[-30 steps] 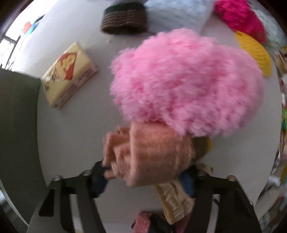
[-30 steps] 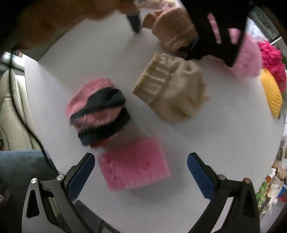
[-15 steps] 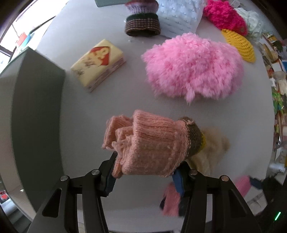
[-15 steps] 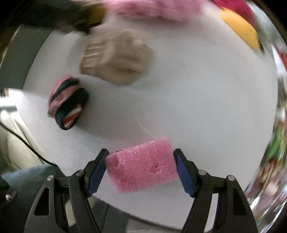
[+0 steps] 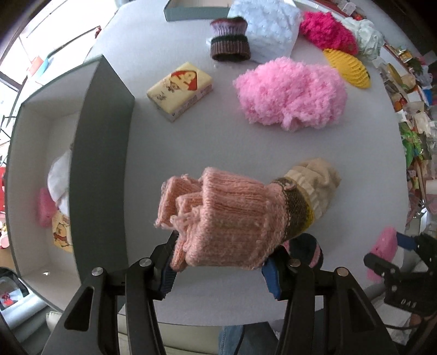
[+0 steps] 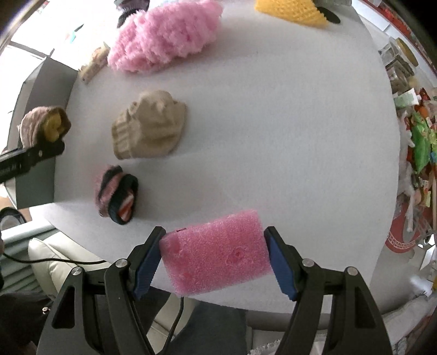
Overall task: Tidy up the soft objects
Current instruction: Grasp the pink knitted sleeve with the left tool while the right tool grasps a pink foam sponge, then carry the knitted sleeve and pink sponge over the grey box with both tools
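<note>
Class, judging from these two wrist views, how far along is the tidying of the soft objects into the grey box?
Done: the grey box already holds a white and a pink item.
In hand: the left hand-held gripper grips a peach knitted glove; the right hand-held gripper grips a pink foam block.
Left: the fluffy pink bundle, beige knitted hat and striped pink-and-black sock roll lie on the white table.

the round white table (image 5: 191, 142) carries a grey box (image 5: 101, 153) at its left edge, a yellow packet (image 5: 180, 90), a fluffy pink hat (image 5: 289, 95), a beige hat (image 6: 150, 125), a striped roll (image 6: 117, 194), a brown hat (image 5: 229, 41), a white cloth (image 5: 267, 24), a magenta hat (image 5: 327, 32) and a yellow hat (image 5: 347, 68).
</note>
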Action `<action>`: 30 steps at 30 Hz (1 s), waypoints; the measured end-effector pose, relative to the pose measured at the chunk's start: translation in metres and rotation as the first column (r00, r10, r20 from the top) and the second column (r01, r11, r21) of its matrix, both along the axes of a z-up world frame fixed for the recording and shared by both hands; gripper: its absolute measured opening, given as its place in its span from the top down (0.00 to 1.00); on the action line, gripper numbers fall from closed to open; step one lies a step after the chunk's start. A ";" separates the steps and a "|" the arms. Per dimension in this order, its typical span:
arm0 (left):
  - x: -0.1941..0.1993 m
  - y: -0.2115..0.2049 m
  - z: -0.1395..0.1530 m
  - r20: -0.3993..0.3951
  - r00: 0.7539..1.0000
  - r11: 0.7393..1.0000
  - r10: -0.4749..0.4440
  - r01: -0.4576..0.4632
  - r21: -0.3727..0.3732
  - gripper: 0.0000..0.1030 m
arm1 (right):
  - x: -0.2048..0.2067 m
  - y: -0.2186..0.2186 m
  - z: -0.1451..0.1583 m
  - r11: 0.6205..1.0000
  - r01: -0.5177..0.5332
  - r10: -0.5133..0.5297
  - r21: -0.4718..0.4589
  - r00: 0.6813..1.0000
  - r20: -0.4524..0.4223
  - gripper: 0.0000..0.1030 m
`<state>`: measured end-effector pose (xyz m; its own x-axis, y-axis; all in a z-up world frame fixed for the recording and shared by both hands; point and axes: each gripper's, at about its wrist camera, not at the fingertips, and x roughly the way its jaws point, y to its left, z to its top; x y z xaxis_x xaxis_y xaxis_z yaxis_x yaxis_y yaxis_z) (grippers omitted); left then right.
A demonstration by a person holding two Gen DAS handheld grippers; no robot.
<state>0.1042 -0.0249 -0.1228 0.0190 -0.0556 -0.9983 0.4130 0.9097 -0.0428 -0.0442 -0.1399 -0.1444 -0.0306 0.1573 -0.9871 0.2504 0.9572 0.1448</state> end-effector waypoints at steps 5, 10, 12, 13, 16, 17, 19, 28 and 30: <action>0.009 0.006 0.017 0.054 0.999 0.999 0.009 -0.007 -0.031 0.48 | 0.027 0.002 0.034 1.000 -0.020 0.021 -0.021 0.999 0.028 0.26; 0.006 0.032 0.052 0.113 0.993 0.998 0.047 -0.040 -0.056 0.48 | 0.040 0.000 0.061 0.995 -0.075 0.079 -0.060 0.995 0.065 0.26; 0.010 0.037 0.057 0.127 0.989 0.995 0.072 -0.064 -0.072 0.48 | 0.047 0.017 0.068 0.992 -0.098 0.104 -0.073 0.991 0.079 0.26; 0.014 0.037 0.057 0.130 0.988 0.994 0.086 -0.076 -0.078 0.48 | 0.051 0.021 0.071 0.991 -0.110 0.117 -0.079 0.989 0.085 0.26; 0.023 0.052 0.061 0.147 0.980 0.988 0.137 -0.123 -0.097 0.48 | 0.067 0.036 0.081 0.985 -0.147 0.156 -0.088 0.983 0.100 0.26; 0.025 0.054 0.059 0.150 0.978 0.986 0.147 -0.133 -0.100 0.48 | 0.069 0.040 0.081 0.983 -0.160 0.169 -0.091 0.980 0.105 0.26; 0.026 0.065 0.062 0.153 0.972 0.981 0.178 -0.162 -0.109 0.48 | 0.082 0.051 0.084 0.977 -0.190 0.201 -0.101 0.973 0.113 0.26; 0.027 0.118 0.068 0.173 0.931 0.943 0.321 -0.298 -0.146 0.48 | 0.114 0.112 0.093 0.932 -0.336 0.354 -0.136 0.926 0.134 0.26; 0.027 0.131 0.069 0.174 0.919 0.932 0.353 -0.329 -0.150 0.48 | 0.120 0.126 0.096 0.918 -0.371 0.390 -0.141 0.910 0.140 0.26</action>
<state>0.1313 0.1057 -0.0540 0.2502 -0.1252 -0.9601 0.0892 0.9904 -0.1059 0.0762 -0.0143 -0.0485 0.0949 0.0568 -0.9939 -0.1539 0.9872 0.0417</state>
